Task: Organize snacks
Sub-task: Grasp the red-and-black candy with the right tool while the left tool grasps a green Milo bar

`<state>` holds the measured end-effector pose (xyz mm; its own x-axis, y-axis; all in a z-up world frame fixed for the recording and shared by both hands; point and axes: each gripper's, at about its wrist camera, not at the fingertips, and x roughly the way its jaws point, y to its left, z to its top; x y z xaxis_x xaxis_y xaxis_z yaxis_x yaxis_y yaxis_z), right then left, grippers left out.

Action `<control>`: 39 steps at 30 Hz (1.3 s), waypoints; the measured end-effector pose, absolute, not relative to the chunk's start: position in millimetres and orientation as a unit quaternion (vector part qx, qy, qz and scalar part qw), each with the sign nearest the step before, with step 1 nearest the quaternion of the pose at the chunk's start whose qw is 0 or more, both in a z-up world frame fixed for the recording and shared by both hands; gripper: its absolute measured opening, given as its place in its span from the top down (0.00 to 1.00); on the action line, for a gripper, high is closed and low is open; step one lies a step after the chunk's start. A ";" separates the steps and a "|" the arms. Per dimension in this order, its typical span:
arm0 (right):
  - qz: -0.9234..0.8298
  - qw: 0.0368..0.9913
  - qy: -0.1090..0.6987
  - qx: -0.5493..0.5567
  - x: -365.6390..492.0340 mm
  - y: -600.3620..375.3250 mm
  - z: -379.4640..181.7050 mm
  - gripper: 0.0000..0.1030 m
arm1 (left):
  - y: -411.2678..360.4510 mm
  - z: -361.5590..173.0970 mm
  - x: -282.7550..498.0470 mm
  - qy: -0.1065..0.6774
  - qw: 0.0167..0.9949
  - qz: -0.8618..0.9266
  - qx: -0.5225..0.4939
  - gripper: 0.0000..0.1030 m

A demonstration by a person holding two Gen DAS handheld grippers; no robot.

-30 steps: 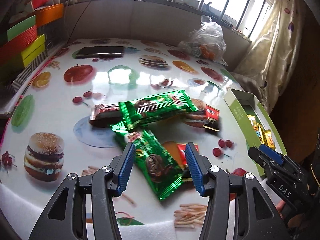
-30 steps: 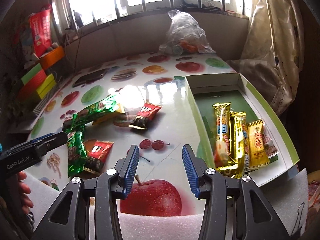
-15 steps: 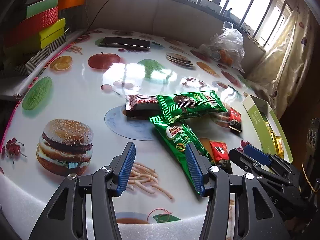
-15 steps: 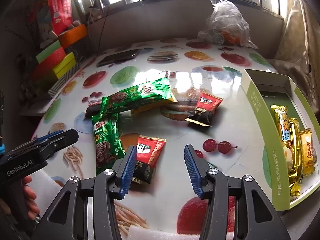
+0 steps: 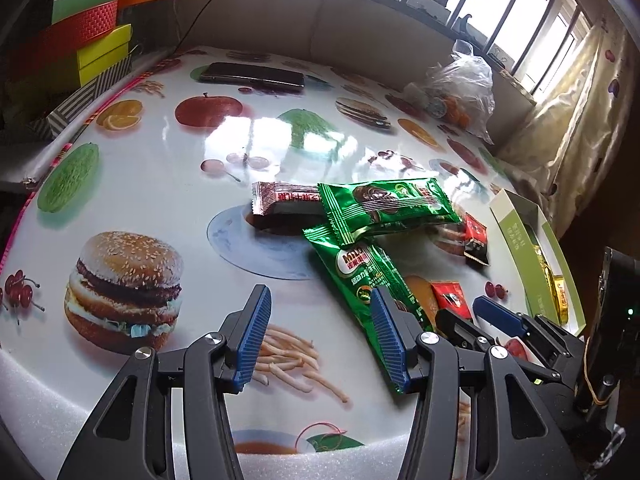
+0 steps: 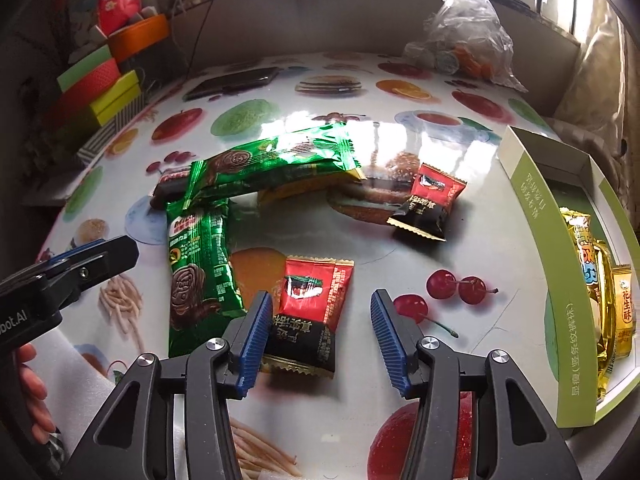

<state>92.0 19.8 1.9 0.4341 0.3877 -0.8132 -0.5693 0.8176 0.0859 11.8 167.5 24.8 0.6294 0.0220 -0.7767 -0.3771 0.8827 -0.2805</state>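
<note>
R gripper (image 6: 320, 334) open, jaws spread, nothing held; hovers low over the table (image 6: 472, 224). Its left finger (image 6: 254, 338) covers the near-left corner of a red-black candy packet (image 6: 310, 310) lying flat between the jaws, nearer the left one. L gripper (image 5: 320, 338) also open and empty, over a french-fry print; its right finger (image 5: 390, 340) overlaps the lower green Milo wafer pack (image 5: 360, 276).

Snacks in a loose pile mid-table: that green pack runs lengthwise toward the grippers, a 2nd green wafer pack (image 6: 272, 164) lies across its far end, w/ a dark red-brown bar (image 5: 286, 202) tucked under its left end. 2nd red-black candy packet (image 6: 426, 202) sits apart to the right, near the green box tray (image 6: 536, 216) at the table's right edge. Inside the tray: gold-wrapped snacks (image 6: 600, 276) side by side.

Far side: phone (image 6: 234, 82), clear plastic bag (image 6: 464, 36), stacked coloured boxes (image 5: 86, 46) on the left.
</note>
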 end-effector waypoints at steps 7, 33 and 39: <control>0.281 0.846 0.444 -0.090 93.5 7.5 2.6 0.72 | 156.7 21.6 22.7 0.430 0.871 0.109 -0.211 0.49; 0.293 0.847 0.443 -0.031 98.6 -25.0 2.2 0.74 | 116.5 6.3 74.4 0.487 0.848 0.157 -0.137 0.43; 0.293 0.846 0.443 -0.028 98.9 -25.8 2.1 0.74 | 116.8 3.8 72.0 0.498 0.844 0.172 -0.100 0.43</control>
<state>98.9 -25.8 2.1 0.4346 0.4717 -0.7672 -0.5218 0.8262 0.2124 72.0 116.8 3.8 0.4445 0.1906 -0.8752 -0.3899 0.9208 0.0025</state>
